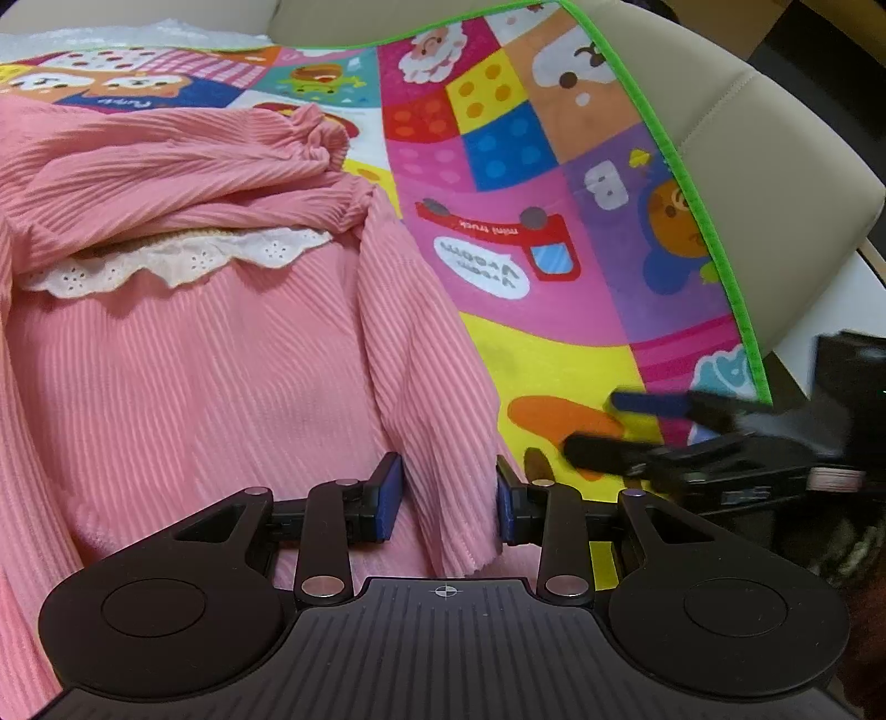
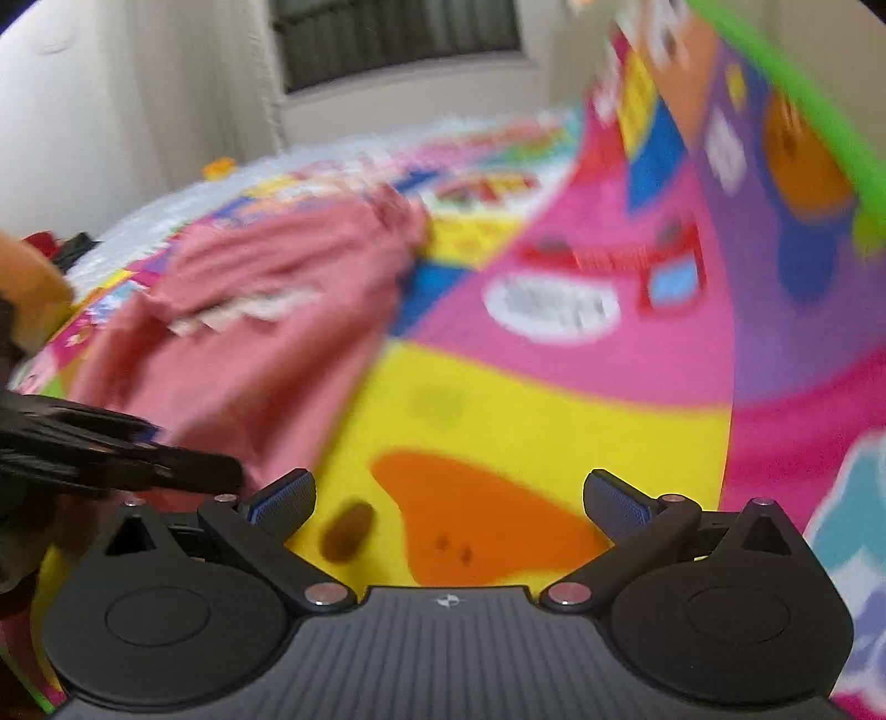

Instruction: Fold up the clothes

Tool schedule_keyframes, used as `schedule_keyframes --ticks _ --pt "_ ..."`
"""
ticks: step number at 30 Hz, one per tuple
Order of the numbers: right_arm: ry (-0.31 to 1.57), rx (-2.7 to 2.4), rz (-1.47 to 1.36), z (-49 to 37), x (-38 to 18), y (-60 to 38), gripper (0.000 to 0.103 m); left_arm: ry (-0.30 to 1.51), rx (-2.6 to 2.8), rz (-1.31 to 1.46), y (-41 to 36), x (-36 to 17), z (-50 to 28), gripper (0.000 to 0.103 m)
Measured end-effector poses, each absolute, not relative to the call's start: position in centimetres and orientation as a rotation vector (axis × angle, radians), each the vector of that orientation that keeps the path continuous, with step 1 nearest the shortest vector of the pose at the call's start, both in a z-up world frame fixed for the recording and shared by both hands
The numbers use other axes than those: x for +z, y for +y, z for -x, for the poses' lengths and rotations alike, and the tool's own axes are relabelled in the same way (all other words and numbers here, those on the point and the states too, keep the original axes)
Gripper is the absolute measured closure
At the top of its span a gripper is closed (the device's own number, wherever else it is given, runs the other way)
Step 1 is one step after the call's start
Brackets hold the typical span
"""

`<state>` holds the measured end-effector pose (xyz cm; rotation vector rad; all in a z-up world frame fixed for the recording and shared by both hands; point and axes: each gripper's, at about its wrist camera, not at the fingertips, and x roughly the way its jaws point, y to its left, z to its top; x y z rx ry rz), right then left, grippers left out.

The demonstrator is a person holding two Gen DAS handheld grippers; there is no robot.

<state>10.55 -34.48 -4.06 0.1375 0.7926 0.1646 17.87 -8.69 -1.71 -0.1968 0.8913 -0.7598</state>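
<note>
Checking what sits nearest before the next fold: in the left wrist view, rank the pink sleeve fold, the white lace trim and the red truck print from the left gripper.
1. pink sleeve fold, between the left gripper fingers.
2. white lace trim, ahead, leftward.
3. red truck print, on the mat, ahead, rightward; roughly level with the trim, too close to call.

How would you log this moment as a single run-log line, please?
left hand-held gripper: open, straddling pink garment fold | right hand-held gripper: open, over play mat, empty | fold: not yet gripped

Beige cushioned sofa (image 1: 764, 144) behind cartoon-print mat (image 1: 554, 343); dark window (image 2: 398, 39), white wall (image 2: 138, 99).
</note>
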Motion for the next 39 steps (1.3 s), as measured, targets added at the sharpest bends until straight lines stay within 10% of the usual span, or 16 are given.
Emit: schedule_keyframes --ticks 16,27,39 --pt "0.61 0.235 -0.084 -12.6 -0.7 -31.2 0.0 0.917 -0.868 0.208 -10.1 -2.7 -13.4 0.071" --pt "0.72 0.245 0.183 -12.3 -3.7 -28.2 0.0 0.622 -0.799 0.325 0.2 4.9 -10.8 0.02" --pt "0.557 0.407 0.274 -9.8 -2.5 -21.4 0.0 0.711 -0.496 0.433 4.8 1.0 -13.8 0.011"
